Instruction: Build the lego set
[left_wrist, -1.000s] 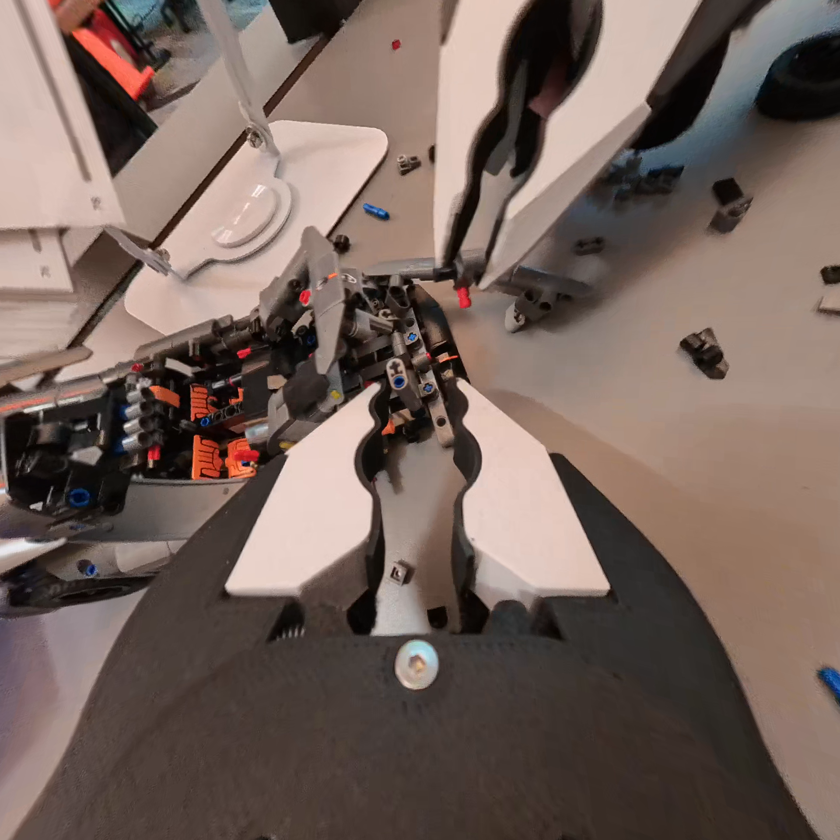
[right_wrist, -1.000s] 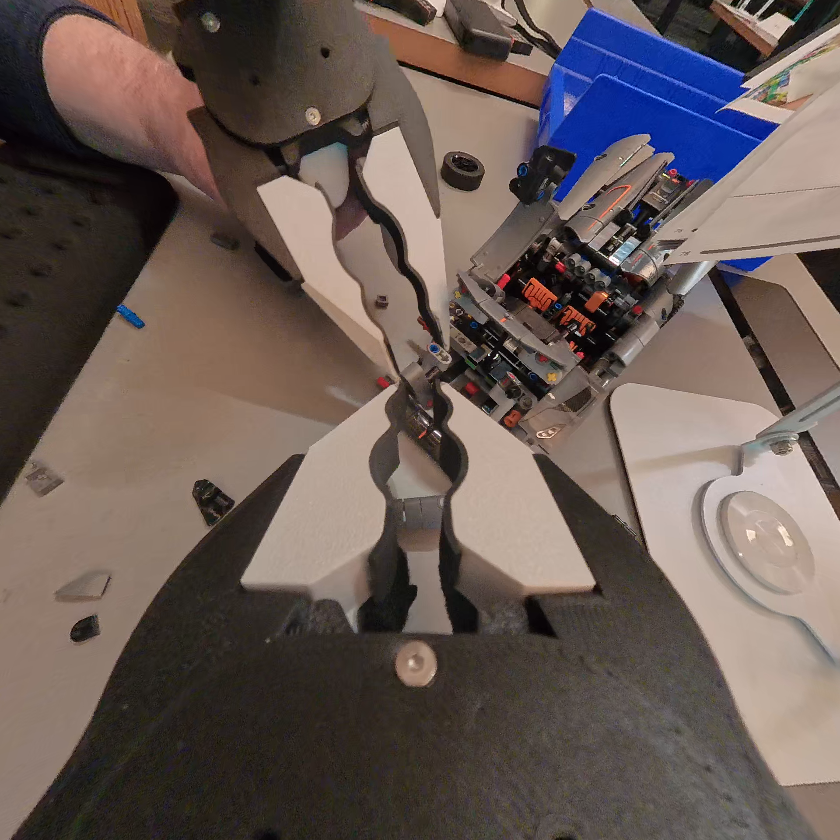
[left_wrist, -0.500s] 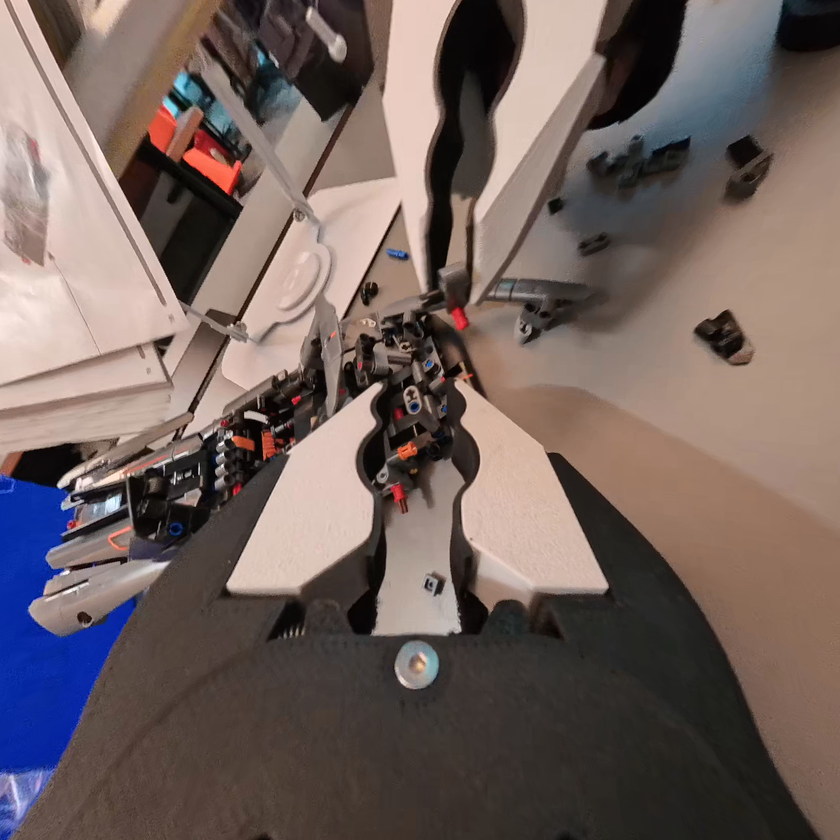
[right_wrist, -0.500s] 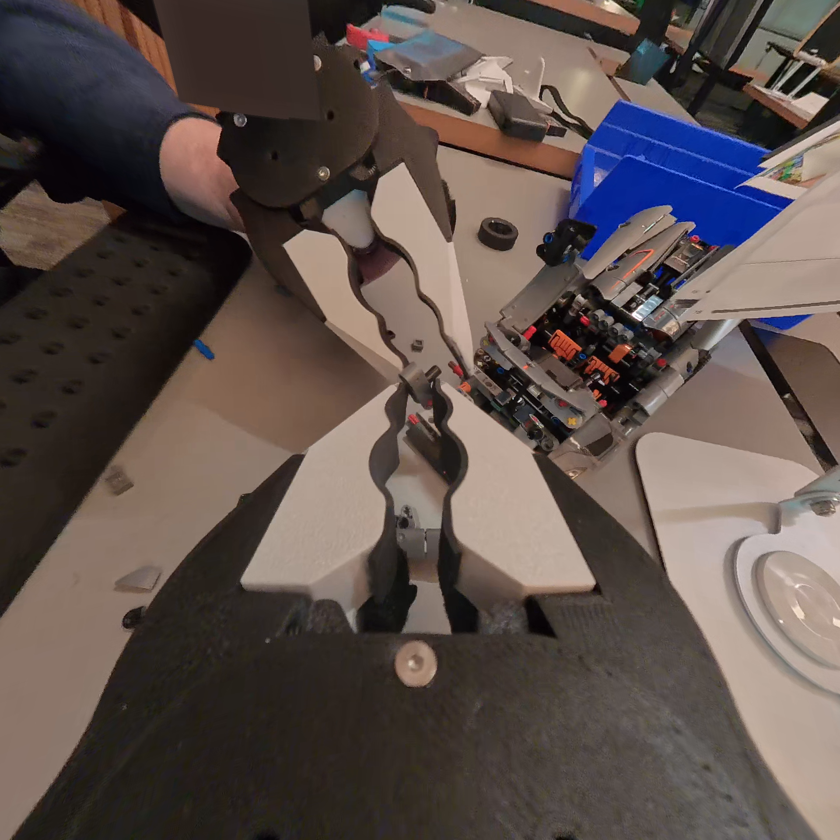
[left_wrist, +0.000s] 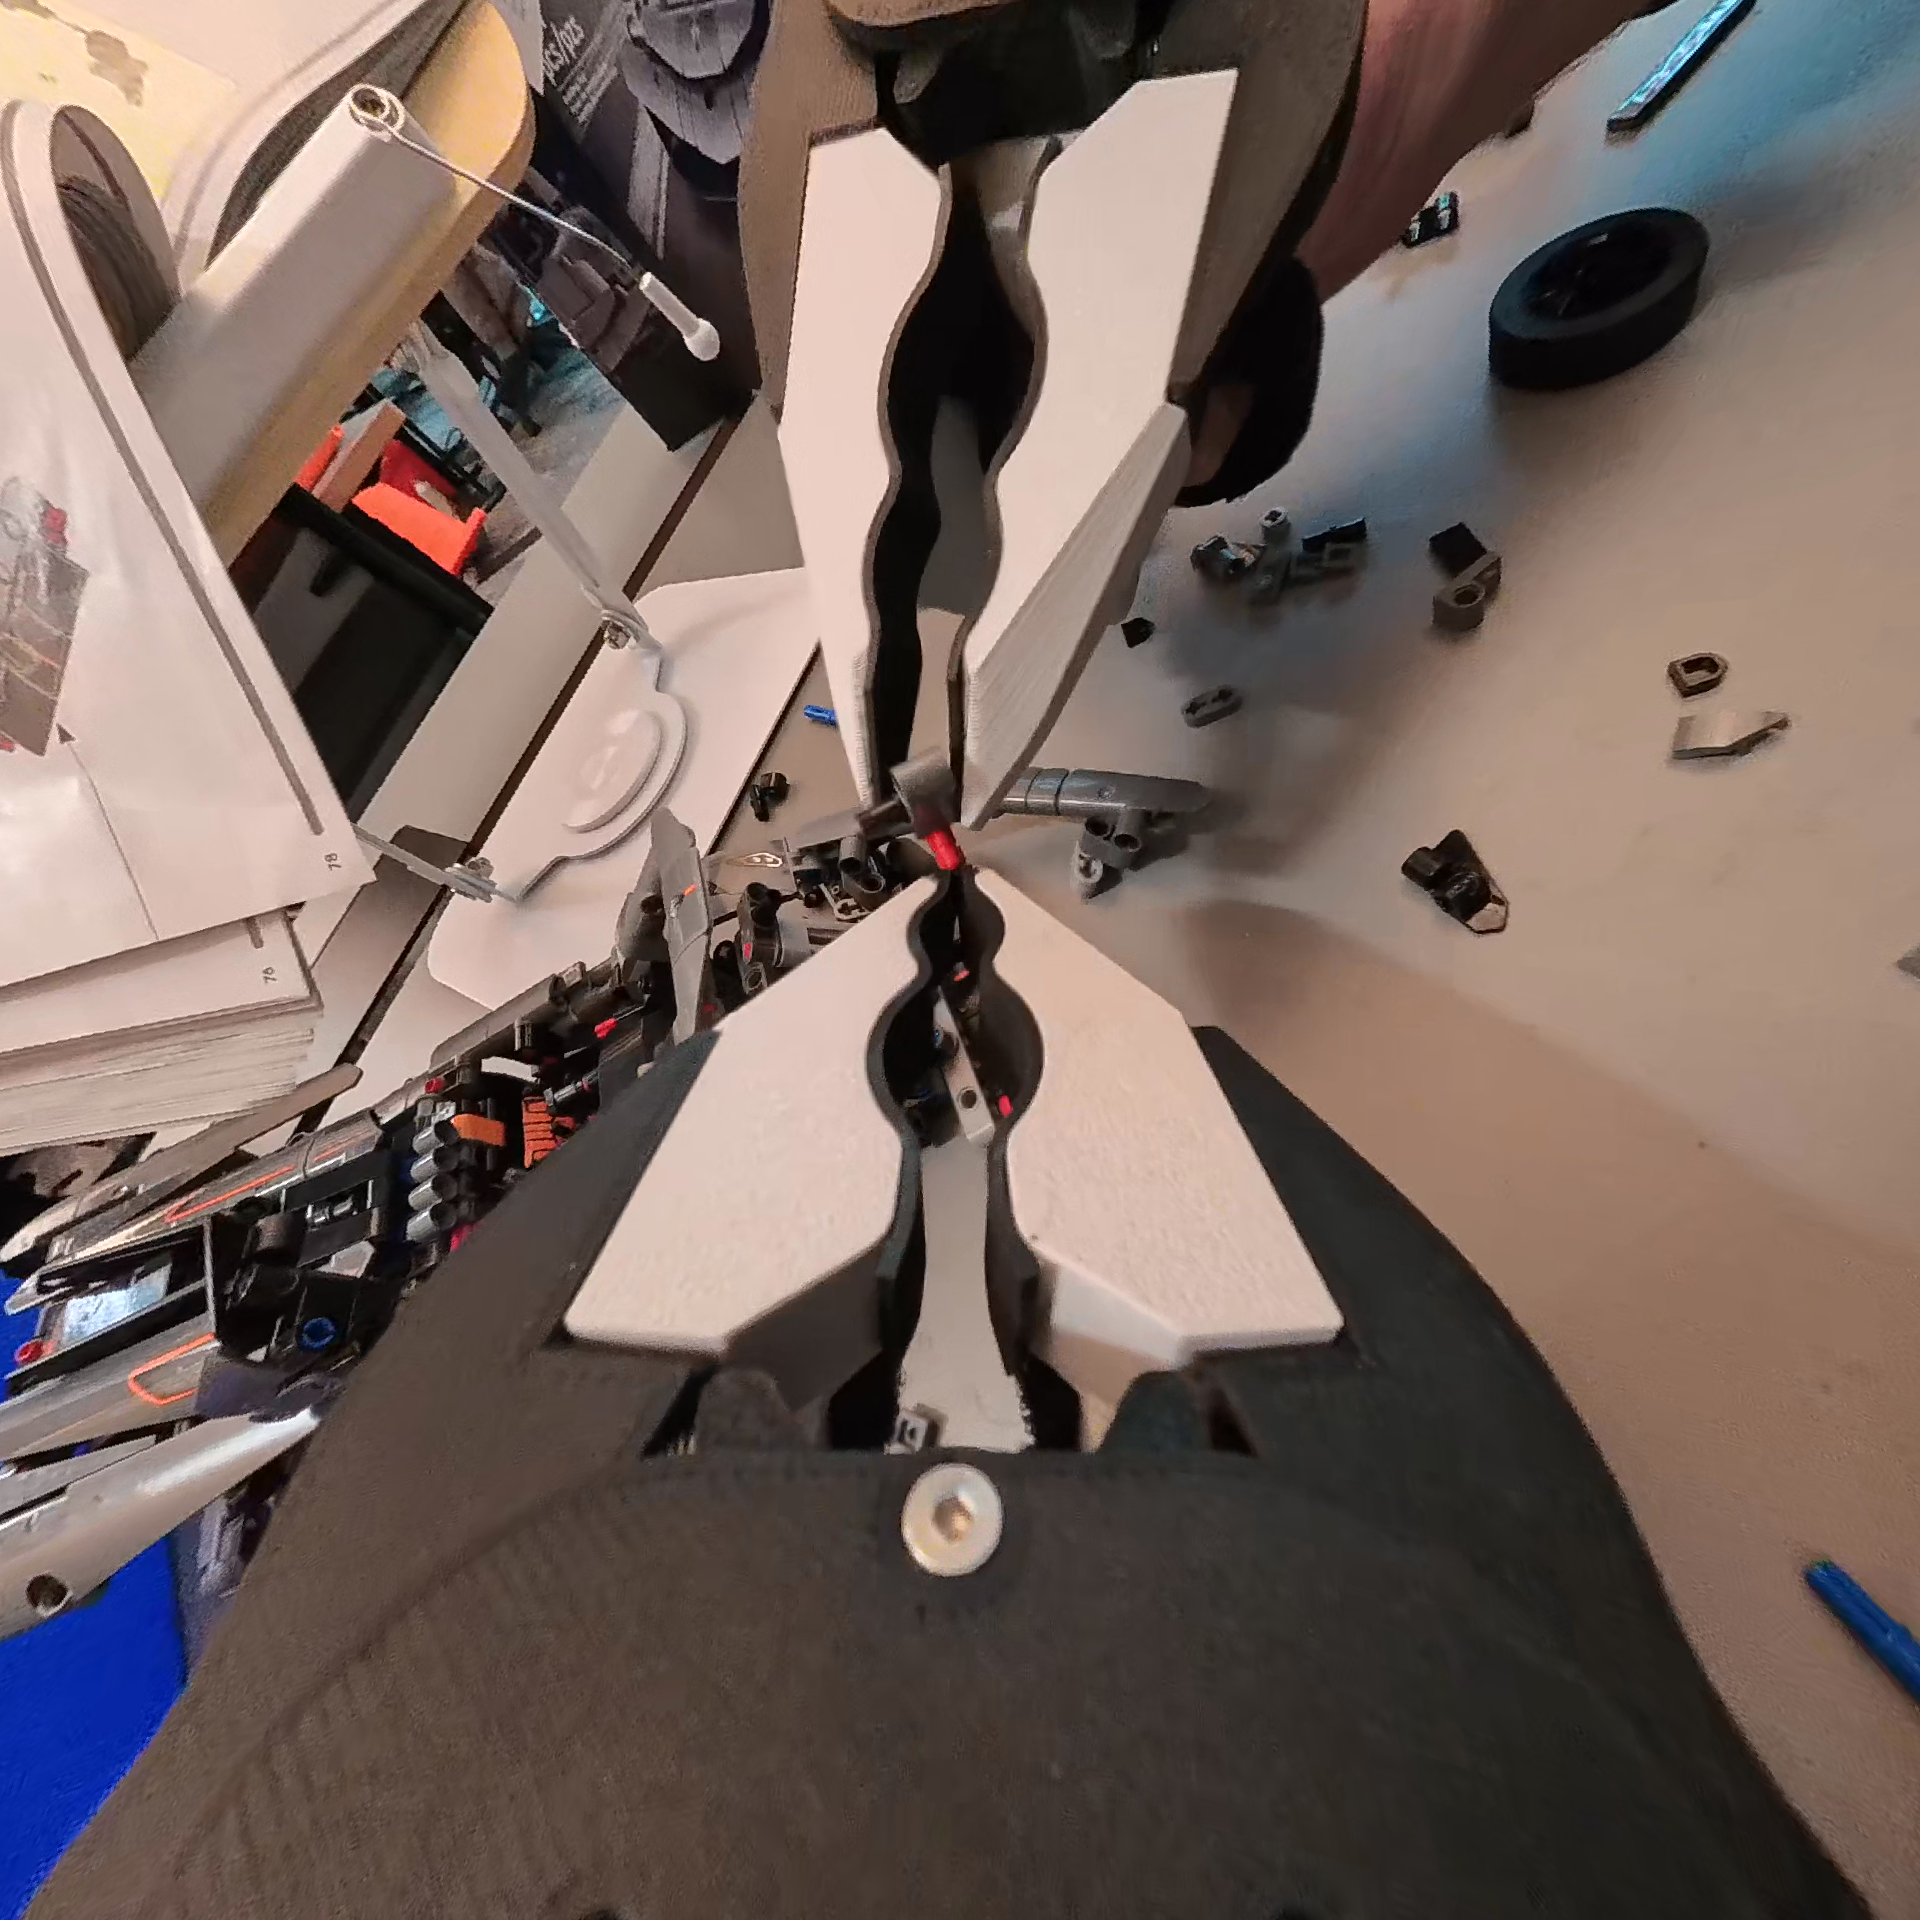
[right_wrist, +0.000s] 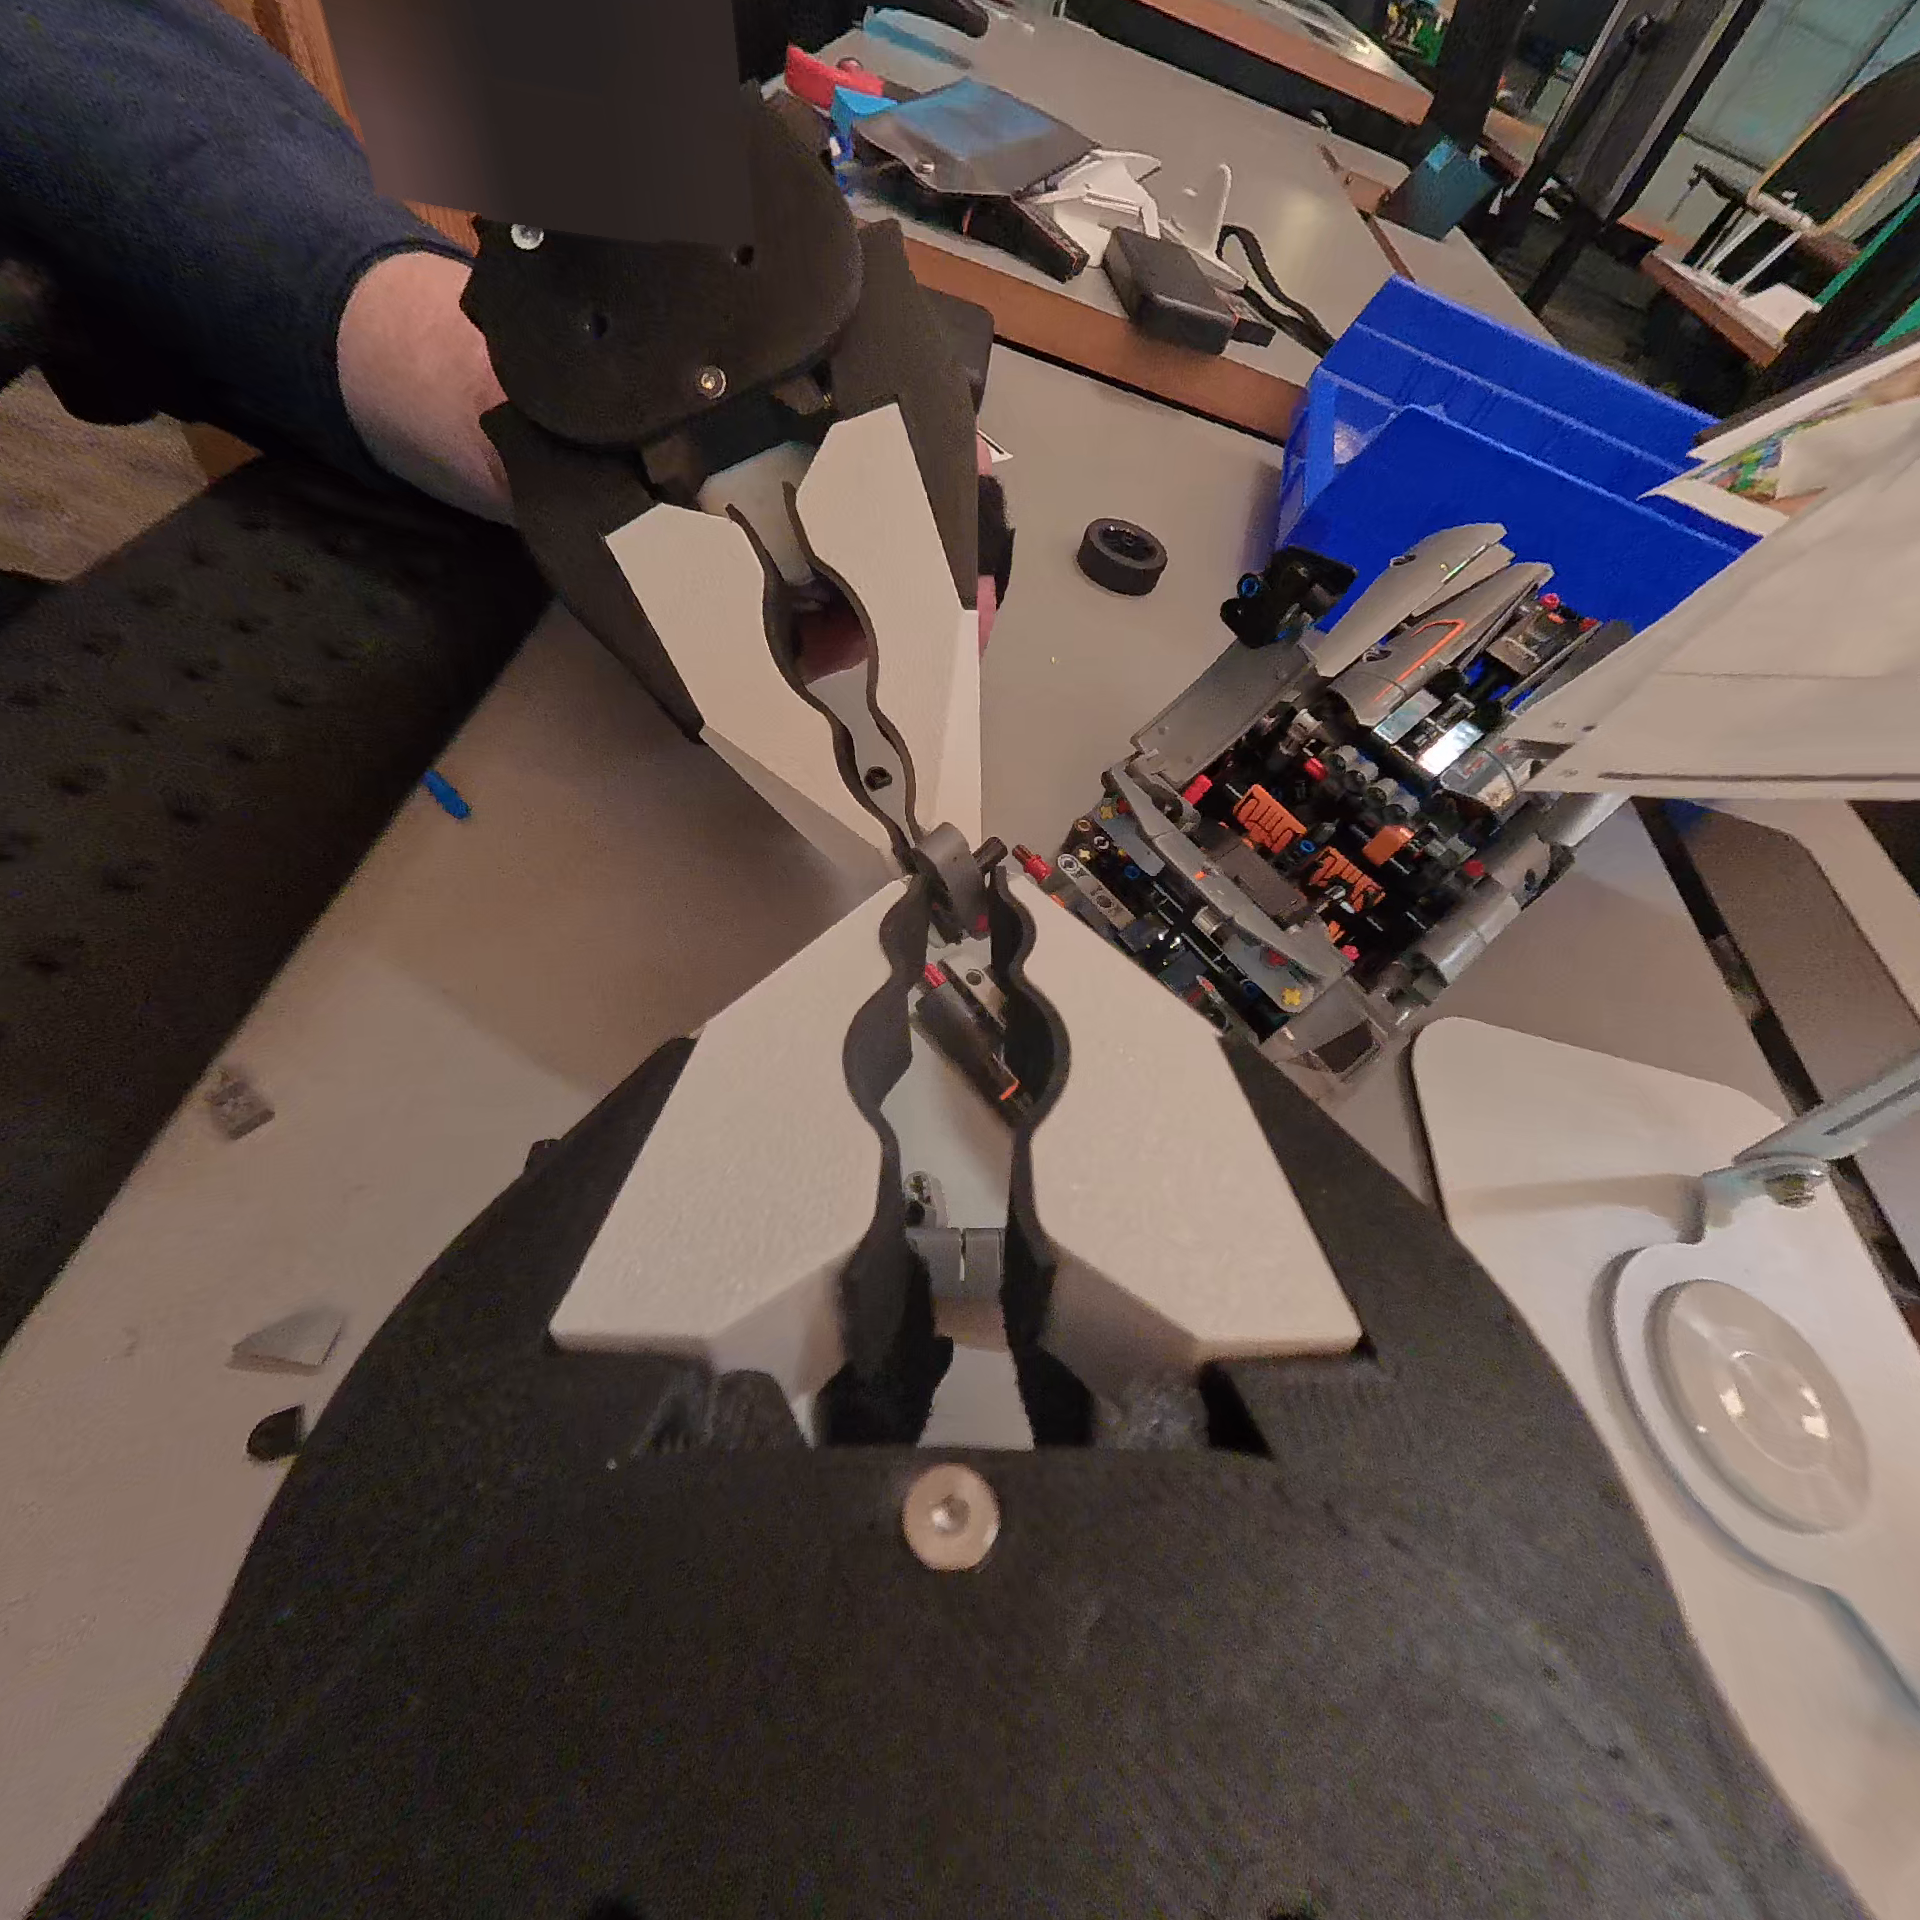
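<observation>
Tip to tip above worktop (left_wrist: 1455, 1039).
Grey connector (right_wrist: 948, 860) clamped in right hand-held gripper (right_wrist: 951, 888), red pin (left_wrist: 941, 844) toward left hand-held gripper (left_wrist: 948, 885), pinched closed.

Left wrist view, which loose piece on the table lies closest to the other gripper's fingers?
The long grey beam, right beside the right gripper's fingers; the small dark pieces lie scattered farther off.

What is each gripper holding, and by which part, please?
Right gripper pinches the small grey connector by its body, red pin free; left gripper: cannot tell.
</observation>
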